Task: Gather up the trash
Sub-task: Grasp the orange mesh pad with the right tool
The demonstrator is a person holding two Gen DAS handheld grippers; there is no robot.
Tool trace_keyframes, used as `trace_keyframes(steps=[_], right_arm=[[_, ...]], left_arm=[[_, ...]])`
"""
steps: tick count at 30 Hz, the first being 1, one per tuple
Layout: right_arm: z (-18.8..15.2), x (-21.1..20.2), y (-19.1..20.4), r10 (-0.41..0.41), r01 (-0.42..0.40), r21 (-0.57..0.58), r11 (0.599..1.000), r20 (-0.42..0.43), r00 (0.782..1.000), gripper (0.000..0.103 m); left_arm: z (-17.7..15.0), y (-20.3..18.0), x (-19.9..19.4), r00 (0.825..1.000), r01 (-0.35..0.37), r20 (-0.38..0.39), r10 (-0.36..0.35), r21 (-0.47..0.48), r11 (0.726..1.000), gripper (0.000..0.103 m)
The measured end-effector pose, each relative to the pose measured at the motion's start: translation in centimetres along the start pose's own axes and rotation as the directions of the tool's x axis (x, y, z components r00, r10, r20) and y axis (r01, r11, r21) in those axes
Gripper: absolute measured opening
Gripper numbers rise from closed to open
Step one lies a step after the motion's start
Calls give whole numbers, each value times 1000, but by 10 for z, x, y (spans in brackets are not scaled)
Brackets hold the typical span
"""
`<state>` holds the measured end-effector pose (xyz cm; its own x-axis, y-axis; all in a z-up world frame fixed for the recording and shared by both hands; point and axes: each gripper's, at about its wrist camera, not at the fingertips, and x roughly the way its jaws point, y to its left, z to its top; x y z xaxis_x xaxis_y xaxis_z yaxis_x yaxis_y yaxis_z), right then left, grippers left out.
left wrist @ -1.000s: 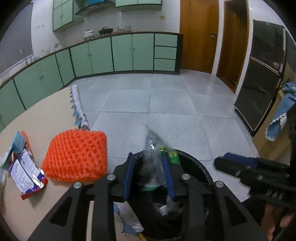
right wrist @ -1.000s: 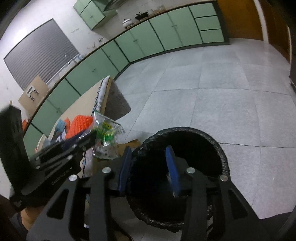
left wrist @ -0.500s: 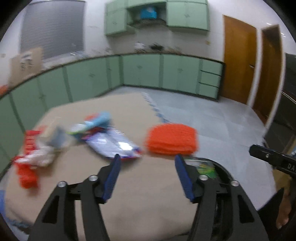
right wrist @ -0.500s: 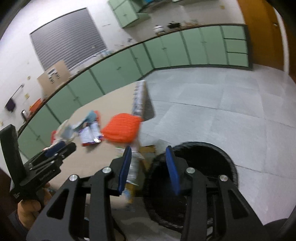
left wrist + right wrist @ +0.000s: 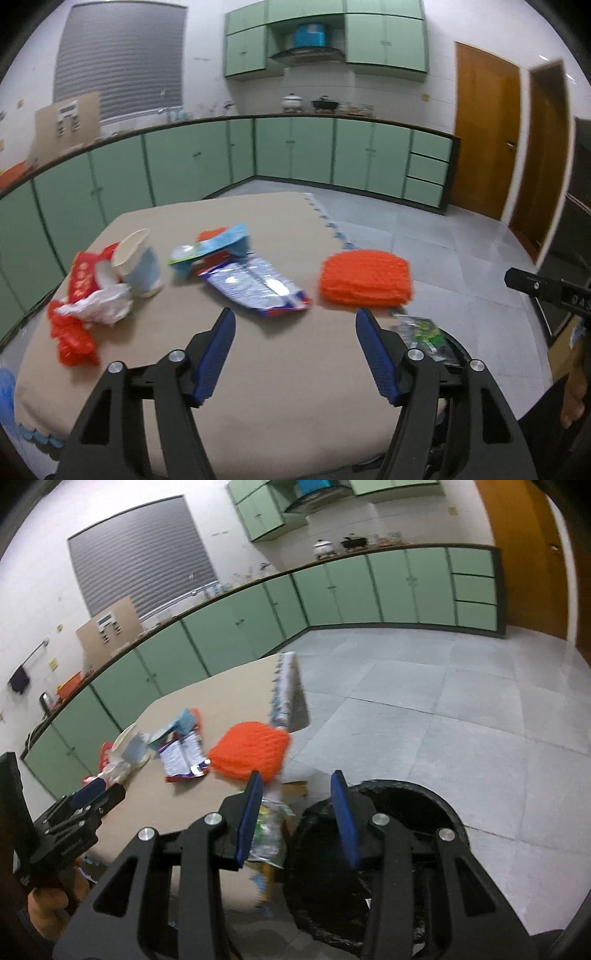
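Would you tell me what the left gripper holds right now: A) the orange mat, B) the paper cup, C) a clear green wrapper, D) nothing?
D: the left gripper has its blue fingers spread wide over bare table, nothing between them.

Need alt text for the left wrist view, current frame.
The open left tongs hover empty over a tan table strewn with trash: a silver-blue wrapper, a paper cup, crumpled white and red plastic, plus an orange knitted pad. A green-printed clear bag lies at the bin's rim on the right; green kitchen cabinets behind.
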<state>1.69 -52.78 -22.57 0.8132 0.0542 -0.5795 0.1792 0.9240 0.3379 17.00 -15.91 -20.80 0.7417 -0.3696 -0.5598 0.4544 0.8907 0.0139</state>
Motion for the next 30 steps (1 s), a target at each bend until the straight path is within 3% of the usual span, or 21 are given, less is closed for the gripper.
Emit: trace_keyframes(steps=[6, 10, 14, 23, 30], right_arm=[[-3, 3, -10, 4, -4, 18, 1000, -2, 1000, 38], [3, 16, -3, 43, -42, 21, 999, -8, 999, 39], [13, 40, 21, 84, -85, -17, 996, -16, 996, 49], [25, 88, 41, 112, -114, -40, 993, -51, 992, 49], [30, 127, 45, 108, -115, -53, 992, -120, 987, 49]], left_arm=[[-4, -24, 14, 1000, 15, -19, -14, 51, 999, 67], [-4, -21, 21, 1000, -1, -28, 3, 45, 999, 67], [4, -10, 17, 1000, -20, -4, 20, 24, 1000, 67], [-13, -10, 27, 999, 6, -38, -5, 29, 1000, 66], [-1, 5, 28, 998, -45, 41, 45, -2, 999, 64]])
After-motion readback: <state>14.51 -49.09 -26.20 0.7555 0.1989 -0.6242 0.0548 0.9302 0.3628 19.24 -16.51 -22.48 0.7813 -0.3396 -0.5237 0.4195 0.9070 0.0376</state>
